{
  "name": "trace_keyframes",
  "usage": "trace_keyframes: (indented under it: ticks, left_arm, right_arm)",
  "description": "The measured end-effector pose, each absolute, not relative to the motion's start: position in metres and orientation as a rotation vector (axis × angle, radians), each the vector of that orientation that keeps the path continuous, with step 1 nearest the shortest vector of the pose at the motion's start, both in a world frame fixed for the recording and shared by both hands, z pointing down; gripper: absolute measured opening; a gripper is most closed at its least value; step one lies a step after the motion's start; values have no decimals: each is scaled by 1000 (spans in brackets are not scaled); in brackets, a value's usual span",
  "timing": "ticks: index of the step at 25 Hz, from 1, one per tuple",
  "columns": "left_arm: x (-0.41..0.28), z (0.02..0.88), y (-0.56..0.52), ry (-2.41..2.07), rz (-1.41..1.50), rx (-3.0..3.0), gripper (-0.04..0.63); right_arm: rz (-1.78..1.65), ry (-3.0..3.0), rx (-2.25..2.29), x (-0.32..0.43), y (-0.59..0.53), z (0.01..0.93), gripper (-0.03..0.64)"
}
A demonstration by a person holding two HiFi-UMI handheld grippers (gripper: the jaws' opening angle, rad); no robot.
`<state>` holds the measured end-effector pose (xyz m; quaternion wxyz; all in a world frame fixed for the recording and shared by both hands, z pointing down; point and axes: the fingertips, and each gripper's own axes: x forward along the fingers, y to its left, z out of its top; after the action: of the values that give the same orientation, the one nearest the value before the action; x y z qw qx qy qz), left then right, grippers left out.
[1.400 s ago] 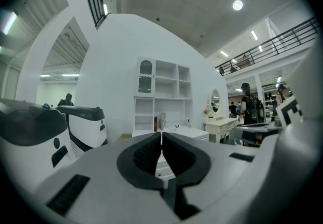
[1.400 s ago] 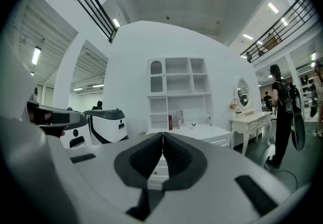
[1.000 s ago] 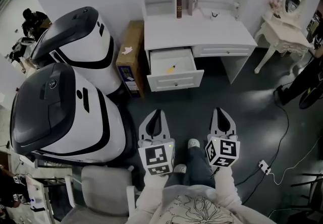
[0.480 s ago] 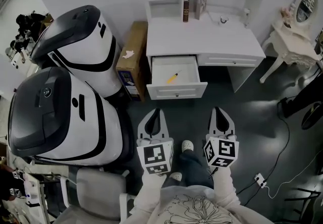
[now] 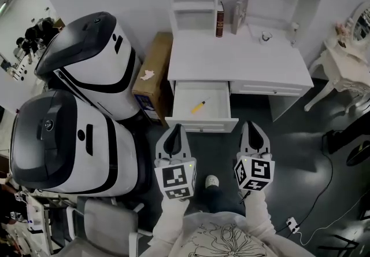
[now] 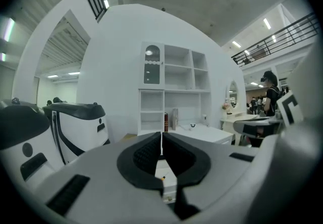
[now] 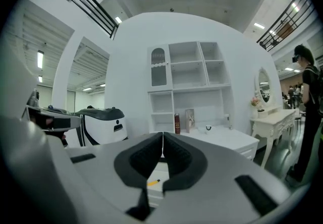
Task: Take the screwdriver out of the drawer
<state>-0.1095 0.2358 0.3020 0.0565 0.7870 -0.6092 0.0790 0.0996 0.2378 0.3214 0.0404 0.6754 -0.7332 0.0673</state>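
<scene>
A small yellow-handled screwdriver (image 5: 198, 105) lies in the open drawer (image 5: 182, 109) of the white desk (image 5: 243, 59); through the right gripper's jaws it shows as a yellow sliver, the screwdriver (image 7: 153, 182). My left gripper (image 5: 176, 127) hangs just short of the drawer's front, its jaws pressed together with nothing between them. My right gripper (image 5: 251, 124) hovers to the right of the drawer, over the dark floor, its jaws likewise together and empty. Both point level toward the desk.
Two large white-and-black machine housings (image 5: 81, 105) stand at the left, beside a cardboard box (image 5: 151, 79). Books (image 5: 220, 18) and small items sit on the desk under its shelf unit. A white dressing table (image 5: 347, 59) is at the right. A person (image 7: 305, 107) stands at far right.
Both grippers have come forward toward the desk. The drawer now lies just ahead of the left gripper's tips; earlier a stretch of dark floor lay between them.
</scene>
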Motion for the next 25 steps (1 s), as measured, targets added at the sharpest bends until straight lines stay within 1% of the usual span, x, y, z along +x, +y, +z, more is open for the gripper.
trace_keyframes:
  ticks: [9,25]
  left_arm:
    - [-86,308,167,-1883,234,2341,11]
    - [-80,335,91,-1882,334,2272,11]
  right_arm:
    - [207,-2300,2009,120,159,325,3]
    - [301,-2282,1972,133,77,352,3]
